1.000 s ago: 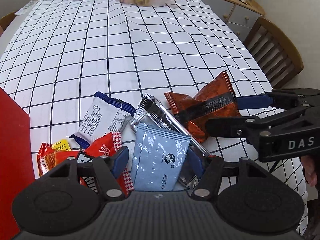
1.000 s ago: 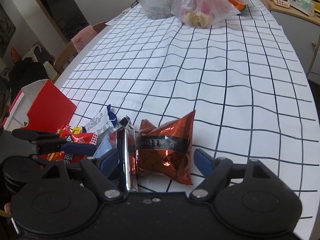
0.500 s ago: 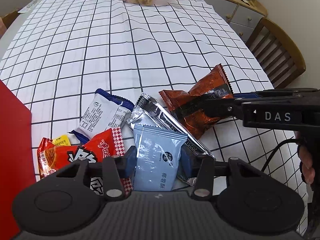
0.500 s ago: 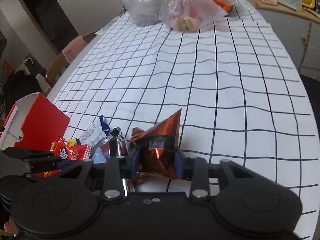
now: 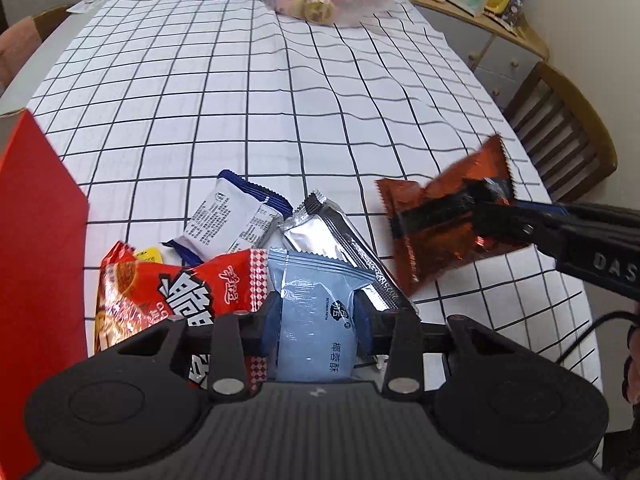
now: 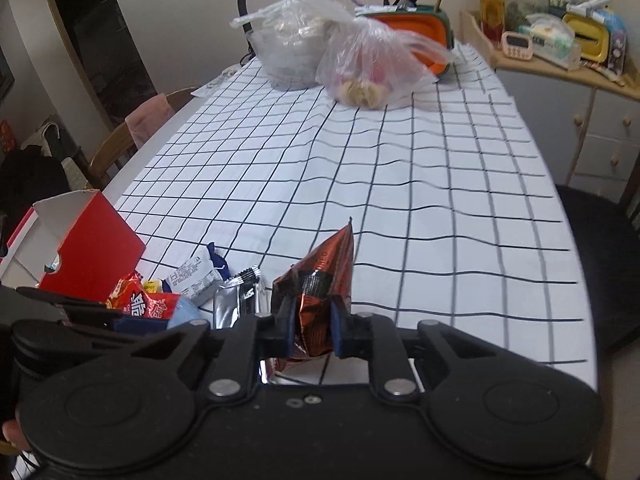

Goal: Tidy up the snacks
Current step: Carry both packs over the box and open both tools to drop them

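A pile of snack packets lies on the checked tablecloth (image 5: 240, 100) beside a red box (image 5: 36, 260). A light blue packet (image 5: 316, 292) sits between the pads of my left gripper (image 5: 316, 320), whose jaws are closing and touch both its edges. Around it lie a red packet (image 5: 192, 292), a white and blue packet (image 5: 232, 224) and a silver packet (image 5: 340, 236). My right gripper (image 6: 312, 330) is shut on an orange-brown foil packet (image 6: 324, 272), held tilted just above the cloth to the right of the pile (image 5: 436, 232).
Two clear plastic bags (image 6: 372, 64) and an orange container (image 6: 412, 28) stand at the table's far end. A wooden chair (image 5: 560, 132) is at the right edge, and a cluttered sideboard (image 6: 560, 60) stands beyond it. Another chair (image 6: 120, 148) is at the left.
The right gripper shut on the orange-brown packet and raised it off the pile, up and to the right. The left gripper's jaws narrowed onto the light blue packet.
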A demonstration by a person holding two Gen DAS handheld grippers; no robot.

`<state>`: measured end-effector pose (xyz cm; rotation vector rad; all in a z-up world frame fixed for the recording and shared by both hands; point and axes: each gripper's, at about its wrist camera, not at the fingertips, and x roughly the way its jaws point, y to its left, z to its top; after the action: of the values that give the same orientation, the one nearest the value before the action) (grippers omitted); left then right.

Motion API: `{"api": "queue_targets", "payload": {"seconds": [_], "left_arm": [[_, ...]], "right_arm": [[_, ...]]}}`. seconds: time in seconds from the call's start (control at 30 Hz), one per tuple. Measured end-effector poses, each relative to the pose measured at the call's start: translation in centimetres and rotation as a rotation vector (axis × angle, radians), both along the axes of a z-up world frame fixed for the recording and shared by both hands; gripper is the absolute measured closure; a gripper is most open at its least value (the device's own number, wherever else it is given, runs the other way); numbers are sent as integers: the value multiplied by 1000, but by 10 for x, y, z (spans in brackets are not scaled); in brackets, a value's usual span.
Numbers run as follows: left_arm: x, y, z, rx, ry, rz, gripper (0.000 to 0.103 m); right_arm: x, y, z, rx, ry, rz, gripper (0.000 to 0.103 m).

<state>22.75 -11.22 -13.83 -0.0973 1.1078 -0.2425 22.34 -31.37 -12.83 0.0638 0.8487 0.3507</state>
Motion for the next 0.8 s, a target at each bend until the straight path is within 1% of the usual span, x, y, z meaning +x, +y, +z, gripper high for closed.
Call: {"api": "queue_targets", "payload": {"seconds": [0.23, 0.37, 0.47, 0.6, 0.8], "left_arm": [[-16, 11, 19, -64, -16, 39, 66], [-28, 19, 35, -102, -33, 52, 66], [-39, 27, 47, -113, -44, 61, 66], [-52, 44, 65, -102, -60, 77, 66], [-67, 81, 90, -56, -81, 121, 66]], "right_arm": [[-29, -4, 28, 1, -40, 4, 88], [-46, 2, 44, 0, -63, 18, 88], [-57, 11, 54, -9, -74, 33, 88], [-72, 30, 66, -20, -87, 65, 88], [-88, 68, 86, -5, -122, 115, 88]]}}
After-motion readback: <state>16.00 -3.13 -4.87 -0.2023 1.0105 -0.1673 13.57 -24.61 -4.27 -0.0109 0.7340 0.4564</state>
